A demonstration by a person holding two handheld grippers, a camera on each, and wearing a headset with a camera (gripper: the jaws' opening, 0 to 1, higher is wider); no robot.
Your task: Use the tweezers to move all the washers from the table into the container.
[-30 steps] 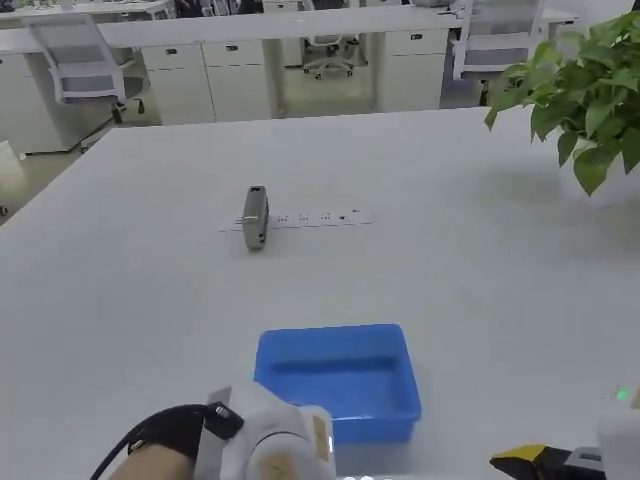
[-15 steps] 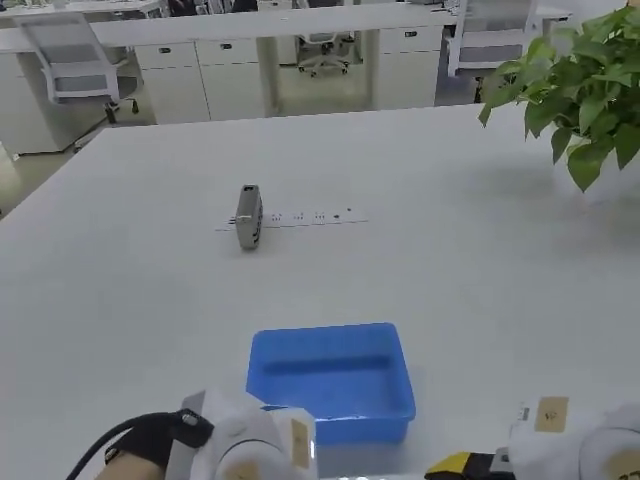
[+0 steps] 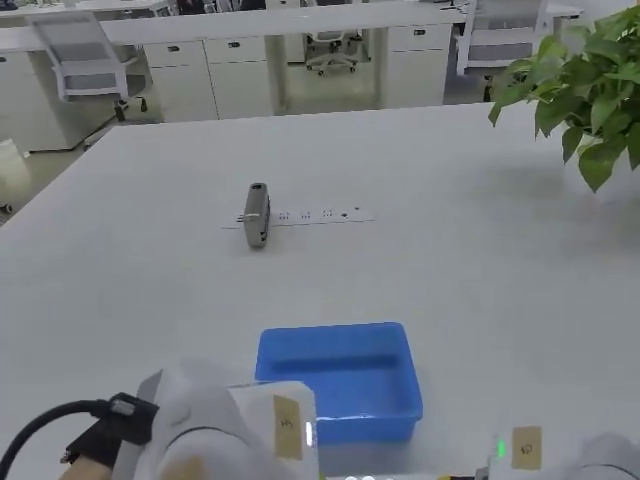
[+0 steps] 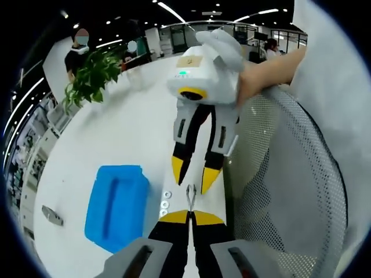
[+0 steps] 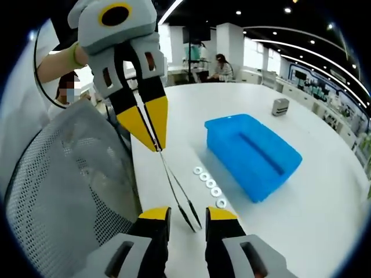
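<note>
Container: blue plastic, smooth w/ slight sheen; table under it white, matt, smooth. Washers just beside container look bright metal; tweezers a bit further from it, thin dark metal, dull shine. Chair back, further still from container, is grey open-mesh cloth, rough; small box well behind container looks grey metal.

left tongs and right tongs are showing white rounded shells, black arms and yellow tips; a black cable is running behind the left, a green light is glowing atop the right.
</note>
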